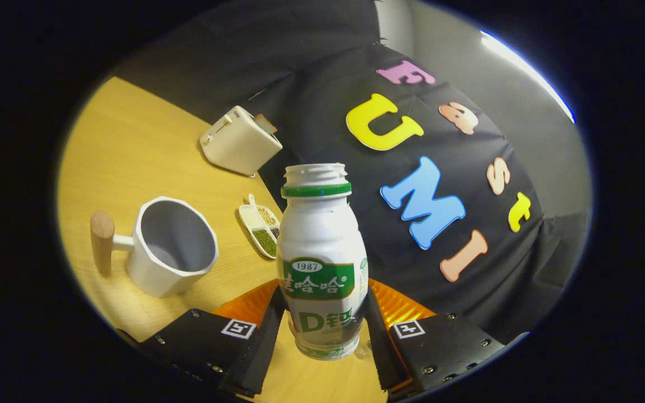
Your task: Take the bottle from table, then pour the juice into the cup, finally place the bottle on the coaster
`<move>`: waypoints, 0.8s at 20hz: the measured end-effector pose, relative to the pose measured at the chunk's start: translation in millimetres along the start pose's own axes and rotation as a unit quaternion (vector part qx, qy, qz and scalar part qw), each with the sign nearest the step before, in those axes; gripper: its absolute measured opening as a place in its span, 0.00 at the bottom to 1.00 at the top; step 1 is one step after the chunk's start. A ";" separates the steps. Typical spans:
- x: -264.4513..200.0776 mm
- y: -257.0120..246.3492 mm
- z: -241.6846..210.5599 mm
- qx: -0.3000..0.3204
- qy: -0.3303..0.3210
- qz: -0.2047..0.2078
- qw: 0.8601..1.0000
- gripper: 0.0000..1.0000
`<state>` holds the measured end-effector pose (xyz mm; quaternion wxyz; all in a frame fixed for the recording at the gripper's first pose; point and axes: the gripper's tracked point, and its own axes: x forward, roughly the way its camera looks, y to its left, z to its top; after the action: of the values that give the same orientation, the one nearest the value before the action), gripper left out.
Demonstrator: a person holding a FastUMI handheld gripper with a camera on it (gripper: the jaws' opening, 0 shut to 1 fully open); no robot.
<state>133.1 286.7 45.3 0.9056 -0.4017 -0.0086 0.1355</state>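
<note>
A white juice bottle [322, 252] with a green neck ring and green label stands uncapped between my fingers. My gripper [323, 313] is shut on the bottle's lower part, with the left pad [269, 330] and the right pad [377, 330] pressing on its sides. A white faceted cup [171, 246] with a wooden handle sits on the table to the left, beyond the left finger, and looks empty. An orange ridged coaster [401, 305] lies just behind the bottle, partly hidden by it and by the fingers. I cannot tell whether the bottle's base touches the table.
On the wooden table [126, 151], a white toaster [238, 140] holding a slice stands far behind the cup. A small white divided dish [261, 224] with beans lies between the cup and the bottle. The table's edge runs close behind the dish, against the black cloth wall.
</note>
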 end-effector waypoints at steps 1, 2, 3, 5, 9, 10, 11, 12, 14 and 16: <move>1.0 3.3 -3.8 0.036 0.002 0.012 0.999 0.74; 2.1 9.3 -6.6 0.075 0.003 0.030 0.997 0.74; 5.7 12.0 -10.0 0.112 0.003 0.045 0.993 0.74; 7.8 17.1 -14.6 0.165 -0.001 0.065 0.984 0.74; 14.4 28.7 -16.8 0.236 -0.015 0.102 0.966 0.74; 16.0 30.8 -18.1 0.251 -0.014 0.107 0.962 0.74; 17.7 33.4 -19.1 0.263 -0.014 0.111 0.958 0.74; 19.6 34.7 -20.0 0.273 -0.014 0.111 0.956 0.74; 23.2 36.2 -22.8 0.281 -0.015 0.111 0.953 0.74; 26.0 39.2 -24.9 0.289 -0.015 0.112 0.951 0.74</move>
<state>151.9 300.3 -2.6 0.9616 -0.1192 0.0623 0.2393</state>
